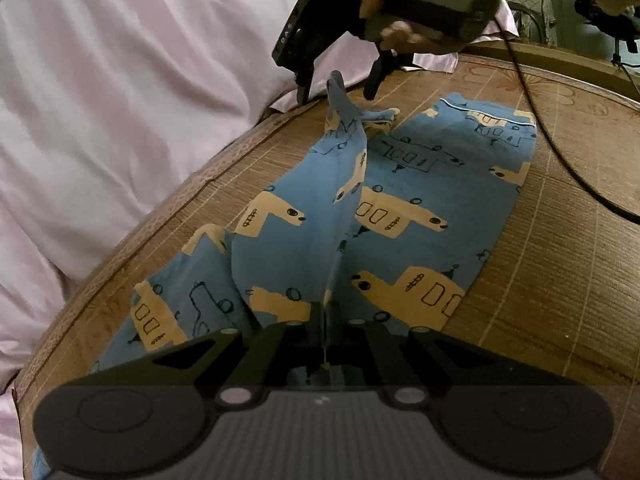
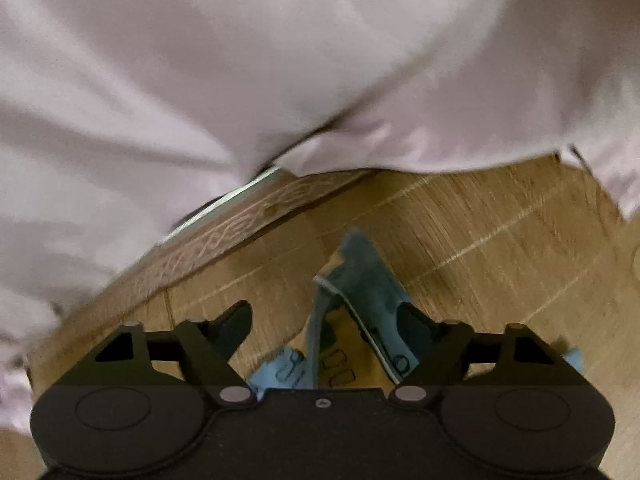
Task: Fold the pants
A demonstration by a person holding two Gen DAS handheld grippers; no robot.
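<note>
The blue patterned pants (image 1: 360, 216) lie on a woven mat (image 1: 560, 272), one leg doubled over toward the other, beside the pale pink quilt (image 1: 120, 100). The left hand-held gripper (image 1: 320, 344) is clenched on a ridge of cloth at the near end of the pants. The right hand-held gripper (image 1: 338, 92) hangs released over the raised cuff (image 2: 356, 276) at the far end, which stands between its fingers. To do this well, it should close squarely on both layers of the cuff, then both ends should travel together, keeping the cloth taut so the leg lands edge to edge without wrinkles.
</note>
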